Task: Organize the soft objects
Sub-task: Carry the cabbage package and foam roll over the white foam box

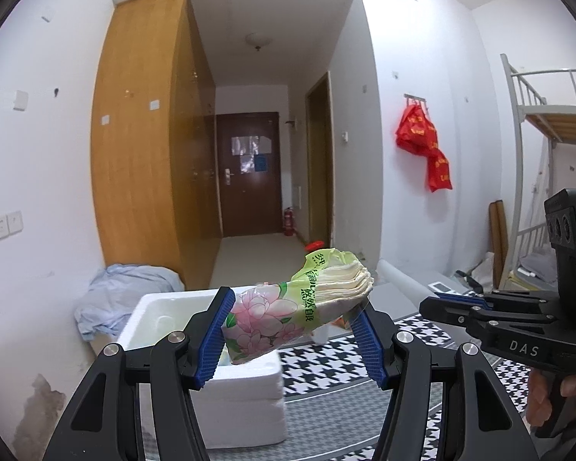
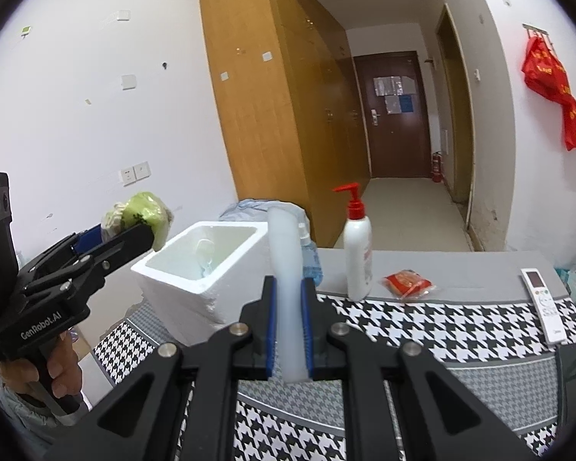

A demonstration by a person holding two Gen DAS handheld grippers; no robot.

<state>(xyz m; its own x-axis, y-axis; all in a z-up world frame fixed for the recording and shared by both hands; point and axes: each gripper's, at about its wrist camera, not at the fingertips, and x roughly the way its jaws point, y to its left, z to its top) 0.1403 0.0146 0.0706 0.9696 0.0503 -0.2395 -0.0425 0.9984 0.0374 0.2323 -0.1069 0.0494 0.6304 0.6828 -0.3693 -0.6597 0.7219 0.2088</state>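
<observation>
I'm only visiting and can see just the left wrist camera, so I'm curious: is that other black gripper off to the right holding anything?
Observer: Yes. The right gripper is shut on a pale, translucent white foam strip that stands up between its blue pads.
Operator: What's hidden behind the green-and-pink flowery tissue pack?
Observer: A white plastic pump bottle with a red pump. It stands upright at the far edge of the black-and-white houndstooth cloth.
Operator: Is anything beside it?
Observer: A small red crinkly packet lies flat just right of the bottle, not touching it.
</observation>
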